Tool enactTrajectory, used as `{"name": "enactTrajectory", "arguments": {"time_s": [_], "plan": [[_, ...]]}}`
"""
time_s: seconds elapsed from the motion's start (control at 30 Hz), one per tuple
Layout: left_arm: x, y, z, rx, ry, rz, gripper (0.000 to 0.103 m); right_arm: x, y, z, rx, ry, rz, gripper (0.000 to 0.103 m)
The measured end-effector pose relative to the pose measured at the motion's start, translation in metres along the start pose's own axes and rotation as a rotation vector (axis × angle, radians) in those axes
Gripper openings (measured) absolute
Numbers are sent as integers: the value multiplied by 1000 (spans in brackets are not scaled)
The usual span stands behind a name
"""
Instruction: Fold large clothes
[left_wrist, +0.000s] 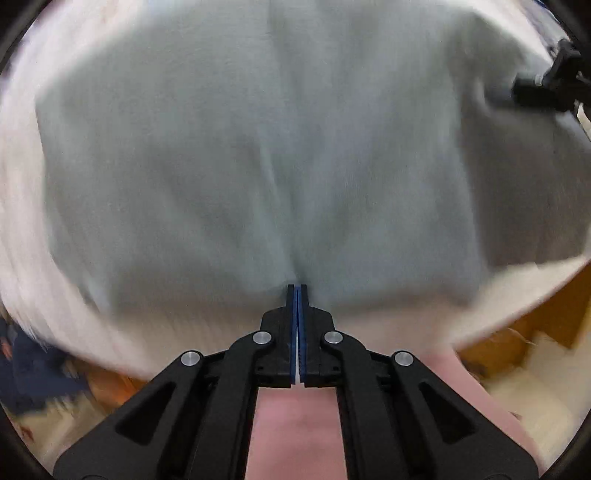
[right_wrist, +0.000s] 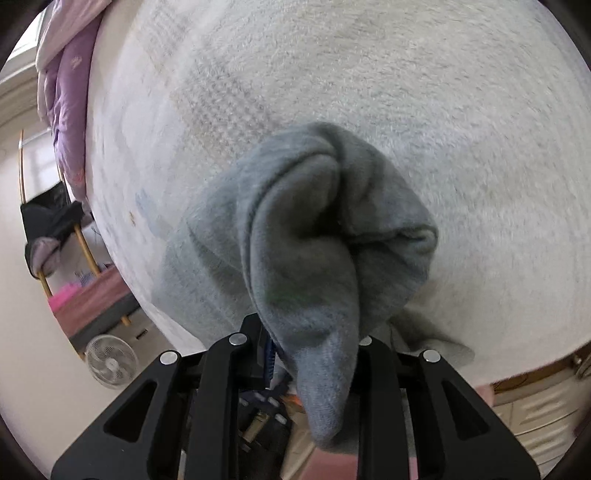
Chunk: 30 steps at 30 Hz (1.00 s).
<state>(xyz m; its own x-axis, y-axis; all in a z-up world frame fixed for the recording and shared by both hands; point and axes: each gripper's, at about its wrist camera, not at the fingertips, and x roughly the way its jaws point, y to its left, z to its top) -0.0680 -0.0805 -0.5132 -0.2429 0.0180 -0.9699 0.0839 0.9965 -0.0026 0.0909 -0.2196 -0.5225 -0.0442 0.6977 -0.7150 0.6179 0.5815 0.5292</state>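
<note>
Grey garment (left_wrist: 258, 147) spread over white bed cover (left_wrist: 22, 192), its near edge at left gripper (left_wrist: 297, 290), jaws pressed together. Bunched fold of garment (right_wrist: 314, 240) pinched in right gripper (right_wrist: 314, 343), draping over jaws.

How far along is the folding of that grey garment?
Early, it seems. The grey garment lies spread over the white bed cover, with no neat fold showing. Both the left gripper and the right gripper have their jaws pinching its fabric. The folding itself is left.

Open white bedspread (right_wrist: 406, 92) beyond garment (right_wrist: 314, 229)
</note>
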Motion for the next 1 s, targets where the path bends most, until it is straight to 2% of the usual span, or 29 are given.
{"name": "enactTrajectory", "arguments": {"time_s": [0.03,0.07,0.17,0.27,0.33,0.4,0.47,0.5,0.6,0.63,0.7,0.8,0.87,0.93,0.97,1.0], "plan": [[-3,-1,-9,-11,20,-17,0,-2,3,0,-12,-4,-10,22],[-12,-3,-11,3,5,-12,0,-3,5,0,-16,-5,-20,22],[-45,-3,10,36,-88,-19,0,-3,7,4,-12,16,-47,22],[-69,18,72,6,-197,-25,0,-2,13,6,-32,22,-64,22],[-74,25,116,3,-232,-9,0,-3,9,4,-24,22,-54,22],[-76,29,147,1,-244,-37,0,-5,3,3,-12,25,-37,23],[-66,28,174,24,-188,-57,0,-7,-1,3,-12,27,-24,23],[-60,26,177,30,-169,-58,0,-7,-2,3,-12,26,-14,23],[-54,26,167,10,-167,-86,0,-11,-10,6,4,39,-9,23],[-55,36,160,-6,-163,-102,0,-12,-12,7,1,42,-12,23],[-42,34,129,-37,-106,-166,0,-13,-12,8,-13,47,-17,24],[-18,20,76,6,-67,-131,0,-9,-9,8,-11,56,-27,24],[11,24,38,-77,21,-150,0,-9,-9,8,-18,56,-30,24],[18,30,7,-132,22,-205,0,-5,-6,5,-24,60,-44,24],[19,29,-1,-138,46,-209,0,-6,-7,5,-21,60,-37,24],[24,27,-6,-131,112,-183,0,-5,-5,4,-16,60,-25,24]]}}
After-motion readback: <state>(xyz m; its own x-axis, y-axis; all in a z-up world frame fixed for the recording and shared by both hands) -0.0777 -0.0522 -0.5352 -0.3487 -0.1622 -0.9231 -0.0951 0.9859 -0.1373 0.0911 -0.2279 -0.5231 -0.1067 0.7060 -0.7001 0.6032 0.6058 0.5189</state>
